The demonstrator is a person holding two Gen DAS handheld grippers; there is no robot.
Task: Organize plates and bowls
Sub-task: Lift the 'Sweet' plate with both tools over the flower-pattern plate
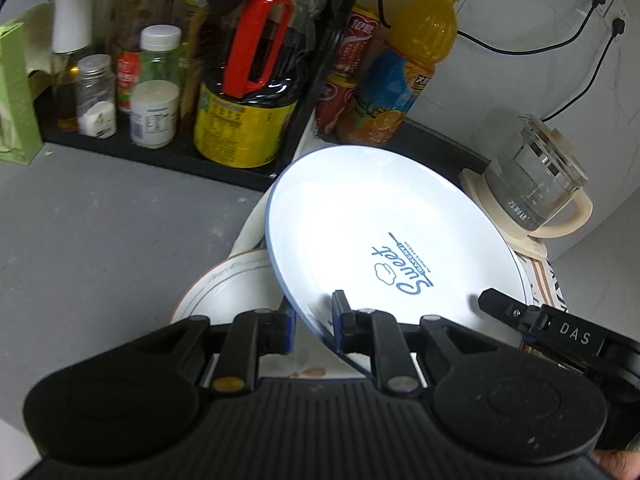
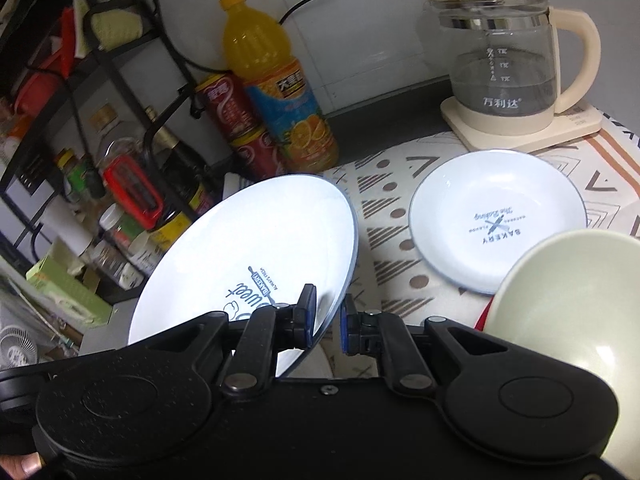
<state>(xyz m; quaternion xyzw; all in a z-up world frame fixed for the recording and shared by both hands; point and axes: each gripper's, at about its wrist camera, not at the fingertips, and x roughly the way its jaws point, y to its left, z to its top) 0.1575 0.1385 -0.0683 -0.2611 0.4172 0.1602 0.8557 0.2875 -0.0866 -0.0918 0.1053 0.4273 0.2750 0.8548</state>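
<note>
Both claws grip one big plate [image 1: 384, 232] by its rim: the left claw [image 1: 314, 322] is clamped at its 7 o'clock edge, the right claw [image 2: 328, 320] at its 5 o'clock edge, jaws nearly shut on the thin lip. It hangs tilted above the surface [image 1: 100, 232] (patterned cloth below). Uneven hand motion could twist it loose, dropping it onto the orange-rimmed plate [image 1: 224, 292] beneath. The small plate [image 2: 496, 220] and green bowl [image 2: 568, 292] sit at 3 o'clock, within clipping range.
</note>
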